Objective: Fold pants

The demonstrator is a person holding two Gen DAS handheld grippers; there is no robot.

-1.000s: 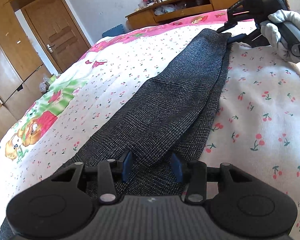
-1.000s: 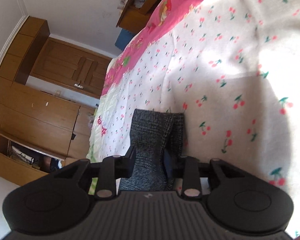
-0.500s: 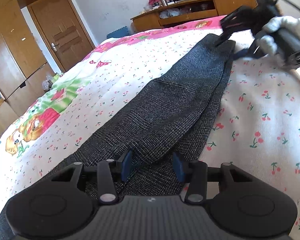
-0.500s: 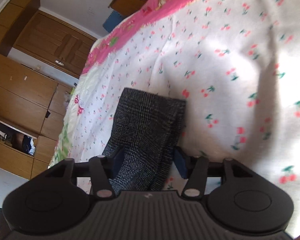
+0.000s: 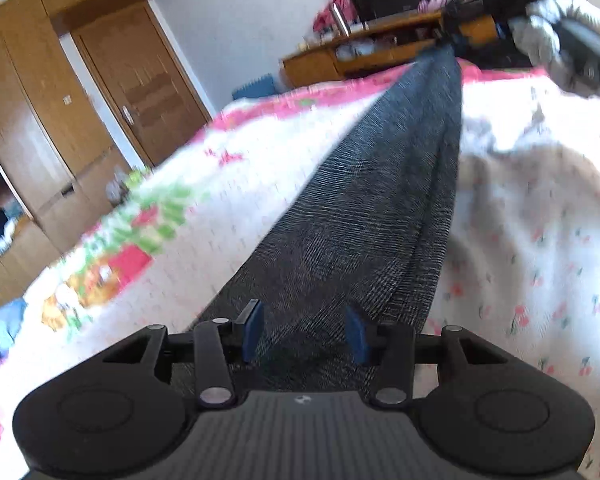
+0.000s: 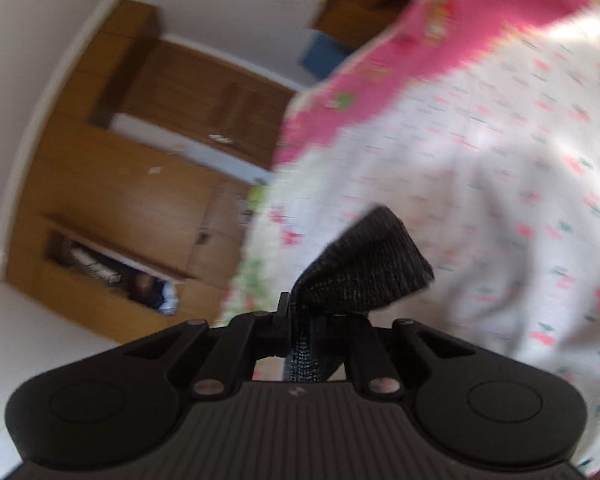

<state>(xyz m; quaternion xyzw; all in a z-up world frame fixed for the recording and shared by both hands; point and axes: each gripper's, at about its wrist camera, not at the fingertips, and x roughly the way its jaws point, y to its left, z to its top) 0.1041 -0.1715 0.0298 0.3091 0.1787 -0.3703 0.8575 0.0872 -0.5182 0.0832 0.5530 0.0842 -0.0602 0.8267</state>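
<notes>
- Lifted since the earlier frame, the far end of the pants (image 5: 384, 208) rose off the bedspread (image 5: 540, 216); the near end lay between our left pads.
- Our right gripper (image 6: 306, 320) had clamped that hem.
- Our left gripper (image 5: 303, 332) stood wide apart, gripping nothing.

One pair of grey pants (image 5: 380, 208), two grippers — left (image 5: 304, 332), right (image 6: 314, 320) — one bedsheet (image 5: 532, 240), one wooden door (image 5: 140, 88).
</notes>
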